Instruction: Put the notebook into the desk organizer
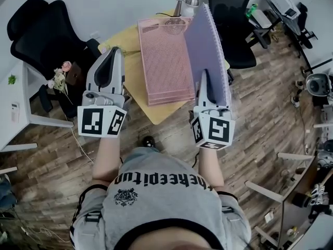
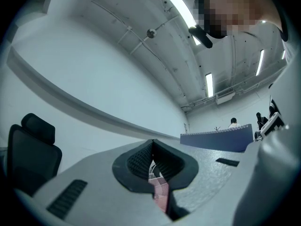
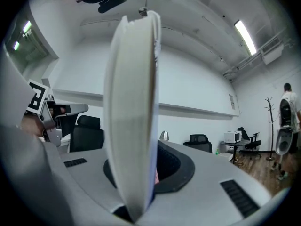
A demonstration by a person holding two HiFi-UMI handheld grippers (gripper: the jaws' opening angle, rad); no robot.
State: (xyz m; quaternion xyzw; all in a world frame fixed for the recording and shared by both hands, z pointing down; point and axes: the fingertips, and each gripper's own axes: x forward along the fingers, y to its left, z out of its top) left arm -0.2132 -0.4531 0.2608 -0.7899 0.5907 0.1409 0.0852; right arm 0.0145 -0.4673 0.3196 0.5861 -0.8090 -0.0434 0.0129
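A purple spiral-bound notebook (image 1: pixel 209 45) stands upright on its edge, its lower end held in my right gripper (image 1: pixel 206 75), which is shut on it above the near right side of the table. In the right gripper view the notebook (image 3: pixel 131 112) fills the middle, edge-on, between the jaws (image 3: pixel 141 173). The pink mesh desk organizer (image 1: pixel 164 61) lies on the yellow table (image 1: pixel 136 85), just left of the notebook. My left gripper (image 1: pixel 115 52) hovers at the table's left side, shut with nothing held. In the left gripper view, pink mesh (image 2: pixel 160 193) shows through the narrow slit, and the notebook (image 2: pixel 216 139) shows at right.
A silver desk lamp (image 1: pixel 186 1) stands at the table's far edge. Black office chairs sit at far left (image 1: pixel 41 30) and behind the table (image 1: pixel 234 25). A small flower bunch (image 1: pixel 60 77) and a white desk (image 1: pixel 13 105) are at left. The floor is wood.
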